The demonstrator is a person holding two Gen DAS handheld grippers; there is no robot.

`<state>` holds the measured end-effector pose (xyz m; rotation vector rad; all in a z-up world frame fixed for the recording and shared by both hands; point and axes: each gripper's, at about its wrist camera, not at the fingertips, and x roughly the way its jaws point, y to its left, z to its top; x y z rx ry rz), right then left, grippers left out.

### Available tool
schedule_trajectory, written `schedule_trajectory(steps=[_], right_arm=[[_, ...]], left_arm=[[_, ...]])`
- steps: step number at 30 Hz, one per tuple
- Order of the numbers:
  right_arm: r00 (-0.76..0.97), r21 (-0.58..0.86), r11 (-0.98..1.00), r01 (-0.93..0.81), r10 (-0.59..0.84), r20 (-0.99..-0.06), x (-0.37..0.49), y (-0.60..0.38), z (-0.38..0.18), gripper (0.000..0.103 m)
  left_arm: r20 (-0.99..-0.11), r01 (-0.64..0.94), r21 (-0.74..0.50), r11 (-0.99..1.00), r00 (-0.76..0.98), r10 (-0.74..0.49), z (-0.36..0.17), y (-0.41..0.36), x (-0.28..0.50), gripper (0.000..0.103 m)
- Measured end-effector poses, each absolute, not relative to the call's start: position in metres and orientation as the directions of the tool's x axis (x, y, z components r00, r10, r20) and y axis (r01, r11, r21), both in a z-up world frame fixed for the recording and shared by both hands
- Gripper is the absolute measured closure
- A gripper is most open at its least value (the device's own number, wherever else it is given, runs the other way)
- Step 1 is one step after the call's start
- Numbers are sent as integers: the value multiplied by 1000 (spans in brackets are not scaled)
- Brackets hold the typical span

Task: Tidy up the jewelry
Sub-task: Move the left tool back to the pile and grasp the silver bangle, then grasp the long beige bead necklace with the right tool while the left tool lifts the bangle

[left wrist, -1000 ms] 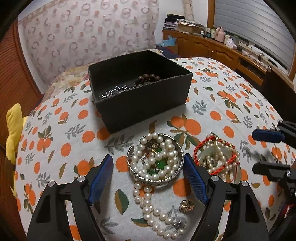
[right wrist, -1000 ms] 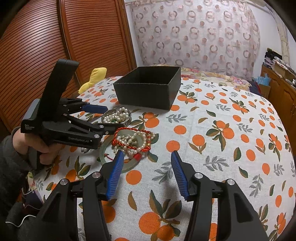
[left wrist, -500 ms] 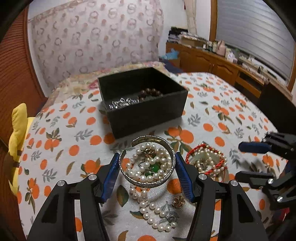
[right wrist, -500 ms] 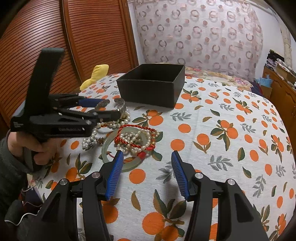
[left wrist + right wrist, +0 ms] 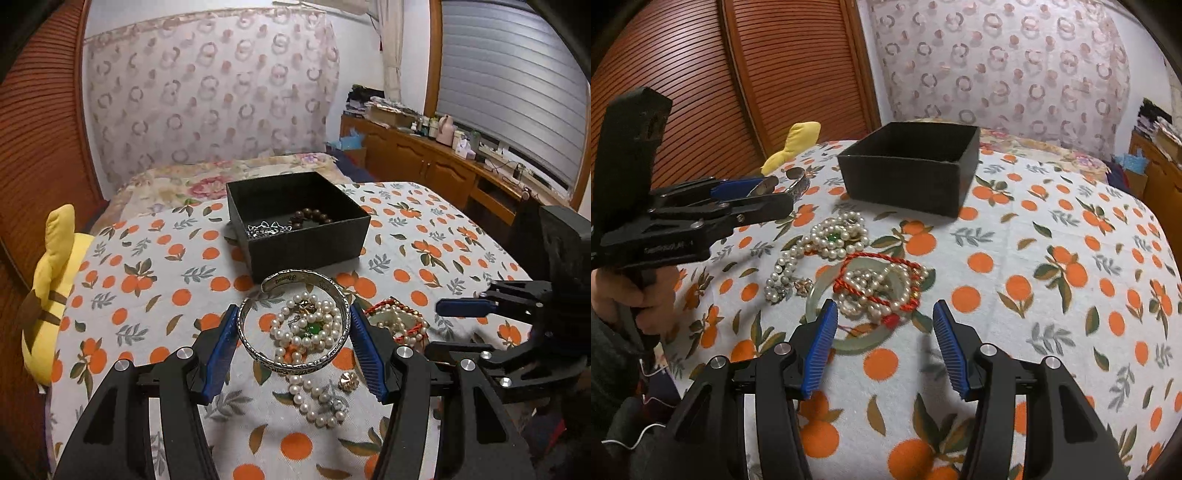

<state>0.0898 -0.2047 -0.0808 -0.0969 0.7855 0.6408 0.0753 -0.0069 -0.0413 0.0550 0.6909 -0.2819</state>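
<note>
Silver bangle, lying on the pearls a second ago, now hangs clamped in the left gripper, lifted clear of the pearl necklace; right gripper gapes near; black box beyond.

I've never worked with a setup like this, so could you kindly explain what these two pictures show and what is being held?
There is no robot here: a person holds a two-fingered tool in each hand, and each has a camera looking forward along its blue-padded fingers.

In the left wrist view, the left hand-held gripper is shut on a silver bangle, lifted above the pearl necklace on the orange-print tablecloth. Ahead stands an open black box that already holds a silver chain and dark beads.

In the right wrist view, the right hand-held gripper is open and holds nothing. Just ahead of it lies a pale green bangle with a red cord and small pearls piled on it. The left tool shows there too, at the left.
</note>
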Motion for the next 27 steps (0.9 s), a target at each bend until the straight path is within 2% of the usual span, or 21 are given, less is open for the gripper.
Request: schedule_trajectory(steps=[2,5,6,13,16,18,27], right_arm=[[523,146,806,-574,498,-691,92,-200,-81,57],[512,151,809,-568,492,-704,96,-198,-82,64],[510,157,810,-564,492,-706,96,-198,-83,71],[492,193,825,-531,486,-722,107,-203,-87,79],[491,196,821,-536,493,-719,106,-203,-86,87],[500,187,818,-544,495,-710,104,-203,-83,97],[543,147,820,-554,489,-683,99,-207,-69,97]], left_arm=[[-633,273,-51,961,735,-243,-41,-6,72,47],[-632,272,-58,960,735,-247,-42,-4,70,47],[-631,272,-60,960,735,-248,-42,-4,69,47],[-632,275,-68,959,732,-255,-44,-5,66,47],[-631,276,-70,959,732,-257,-45,-5,66,47],[-631,275,-69,959,732,-256,-45,-5,66,47],[-629,274,-70,959,734,-256,-45,-5,66,47]])
